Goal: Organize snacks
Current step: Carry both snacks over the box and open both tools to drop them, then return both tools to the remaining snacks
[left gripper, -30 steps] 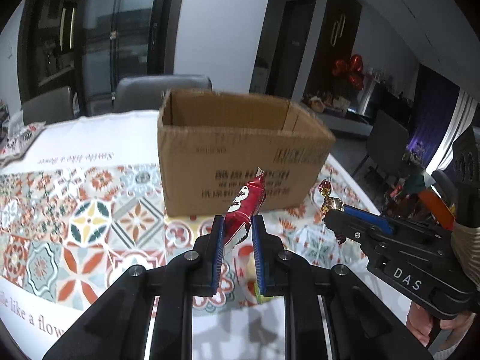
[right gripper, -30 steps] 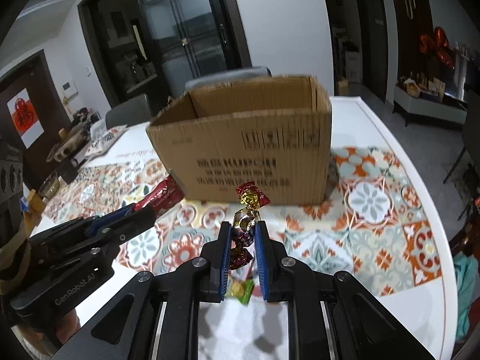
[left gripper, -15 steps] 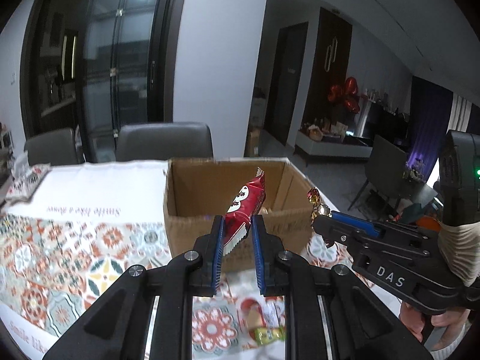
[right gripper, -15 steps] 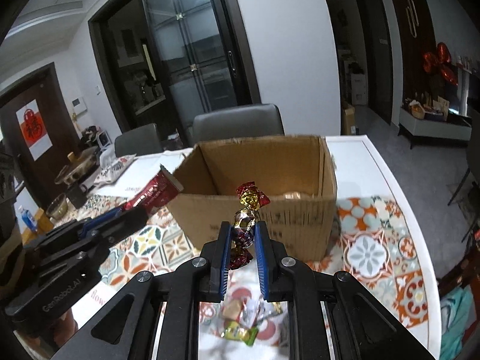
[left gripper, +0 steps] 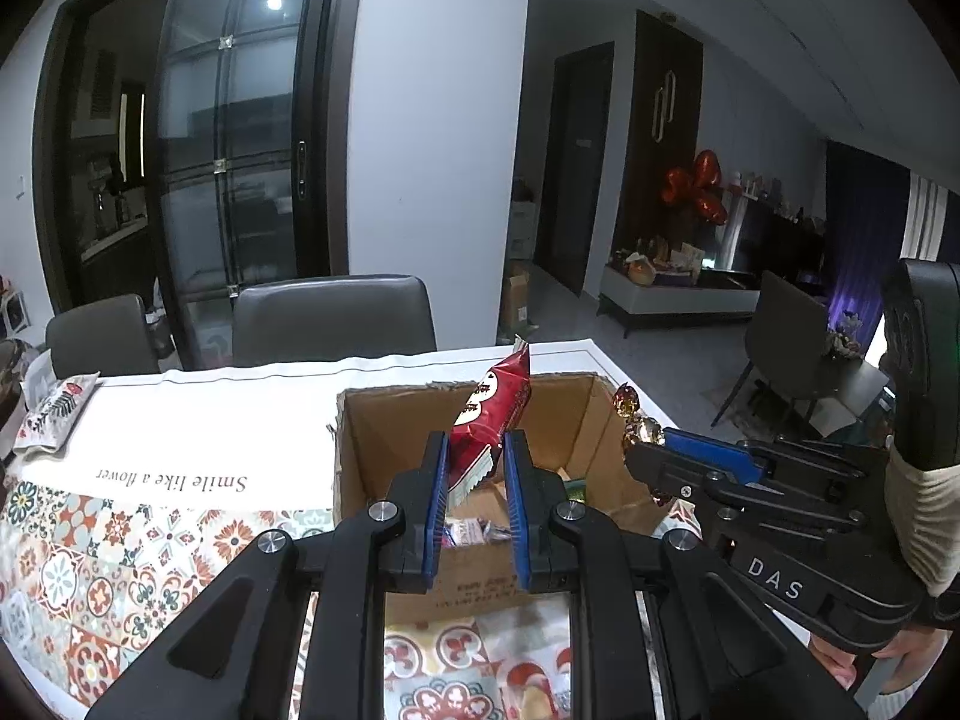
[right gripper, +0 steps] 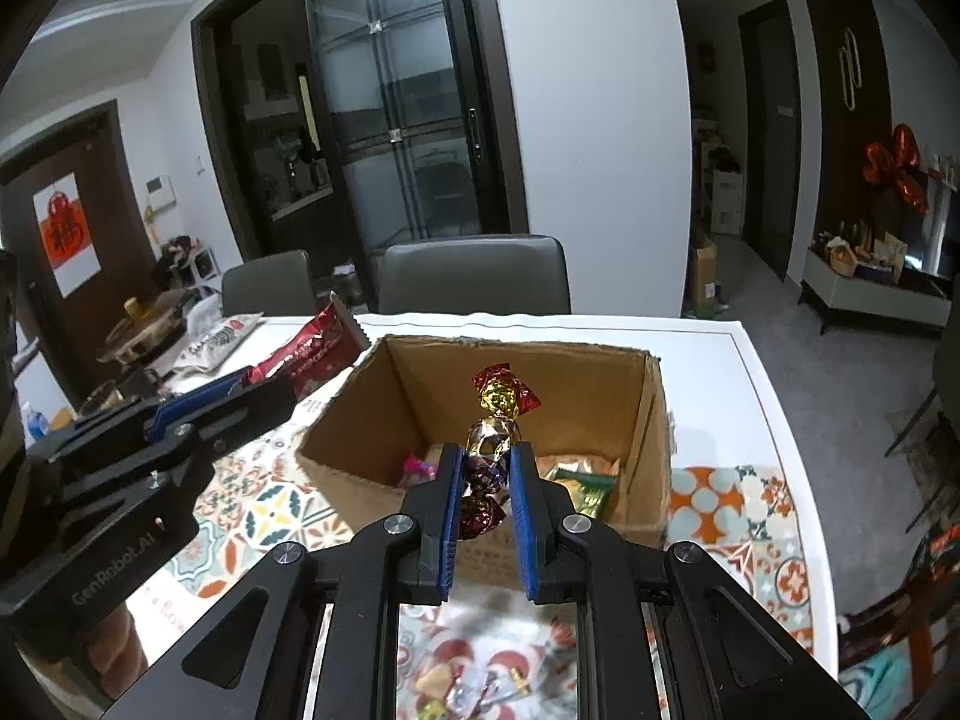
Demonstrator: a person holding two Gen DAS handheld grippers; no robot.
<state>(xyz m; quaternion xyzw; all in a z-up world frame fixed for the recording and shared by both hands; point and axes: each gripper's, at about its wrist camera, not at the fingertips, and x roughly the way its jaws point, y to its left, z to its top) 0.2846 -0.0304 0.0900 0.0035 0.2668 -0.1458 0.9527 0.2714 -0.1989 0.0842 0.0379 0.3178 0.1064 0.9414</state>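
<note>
An open cardboard box (left gripper: pixel 384 438) (right gripper: pixel 648 414) stands on the patterned tablecloth with several snacks on its floor. My left gripper (left gripper: pixel 474 459) is shut on a red snack packet (left gripper: pixel 495 402), which stands up over the box's near wall. My right gripper (right gripper: pixel 486 459) is shut on a string of foil-wrapped candies (right gripper: pixel 495 420), held above the box's near edge. Each gripper shows in the other's view: the right one (left gripper: pixel 645 438) with its candies (left gripper: pixel 636 420) at the box's right side, the left one (right gripper: pixel 264 387) with its red packet (right gripper: pixel 312 348) at the box's left side.
Loose candies (right gripper: pixel 456 687) lie on the tablecloth (left gripper: pixel 90 564) just below the grippers. A printed packet (left gripper: pixel 54 414) lies at the table's far left. Two grey chairs (left gripper: pixel 333 318) stand behind the table. A person's hand (left gripper: pixel 840 660) holds the right gripper.
Both grippers have risen and come toward the box with their snacks still held. The box's side was in front of them; now they look down into its open top.
</note>
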